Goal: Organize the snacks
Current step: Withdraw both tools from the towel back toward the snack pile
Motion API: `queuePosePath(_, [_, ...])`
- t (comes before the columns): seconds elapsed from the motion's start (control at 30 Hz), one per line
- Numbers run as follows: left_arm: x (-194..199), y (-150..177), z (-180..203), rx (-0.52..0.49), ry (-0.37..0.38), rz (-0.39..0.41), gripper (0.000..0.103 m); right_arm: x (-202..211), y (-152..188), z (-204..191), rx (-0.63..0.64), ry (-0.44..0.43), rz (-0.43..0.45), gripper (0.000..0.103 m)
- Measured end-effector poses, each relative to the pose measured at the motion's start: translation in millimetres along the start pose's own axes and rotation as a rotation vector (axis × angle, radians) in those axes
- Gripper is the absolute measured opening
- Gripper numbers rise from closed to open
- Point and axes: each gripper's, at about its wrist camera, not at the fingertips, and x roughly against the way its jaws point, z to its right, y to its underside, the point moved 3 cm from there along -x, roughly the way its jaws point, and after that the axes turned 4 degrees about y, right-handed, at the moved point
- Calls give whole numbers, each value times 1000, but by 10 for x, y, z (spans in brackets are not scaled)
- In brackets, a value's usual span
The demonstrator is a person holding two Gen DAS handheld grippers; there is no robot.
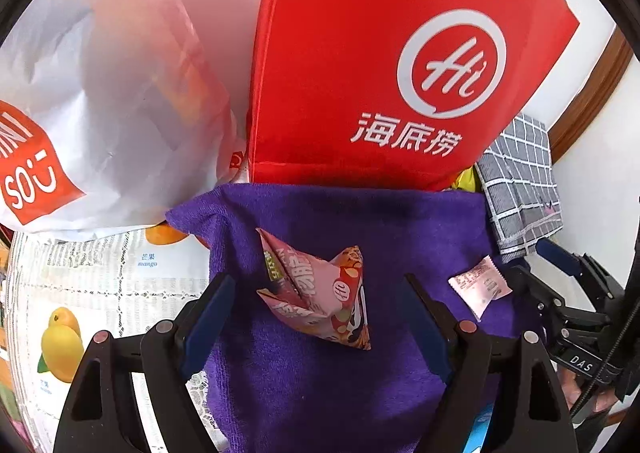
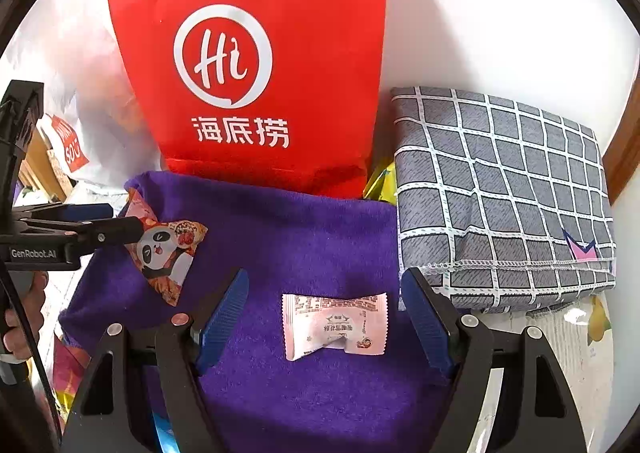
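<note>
A pink pyramid-shaped snack pack [image 1: 320,293] with a panda print lies on the purple towel [image 1: 340,393]. My left gripper [image 1: 316,317] stands open around it, its blue pads clear of the pack. A small pale pink wrapped candy [image 2: 335,325] lies flat on the same purple towel [image 2: 300,237], between the spread fingers of my open right gripper [image 2: 324,327], which does not touch it. The candy [image 1: 480,285] also shows in the left wrist view, with the right gripper behind it. The pyramid pack [image 2: 170,253] shows in the right wrist view beside the left gripper's fingertips [image 2: 120,231].
A red paper bag [image 1: 380,65] with a white "Hi" logo stands behind the towel. A white plastic bag [image 1: 100,113] sits to its left, a folded grey checked cloth [image 2: 504,189] to its right. A fruit-print tablecloth [image 1: 100,293] covers the table. A hand [image 2: 24,317] holds the left gripper.
</note>
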Motion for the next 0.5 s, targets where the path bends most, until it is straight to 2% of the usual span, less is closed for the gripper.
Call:
queuePosePath(0.2, [68,1,-60,3,7,2,82,14,-3,-10,3,17,6,78])
queuePosePath(0.5, [115,15,-39,-9,10,7,82,78,-22,-49,0,-23,-7,76])
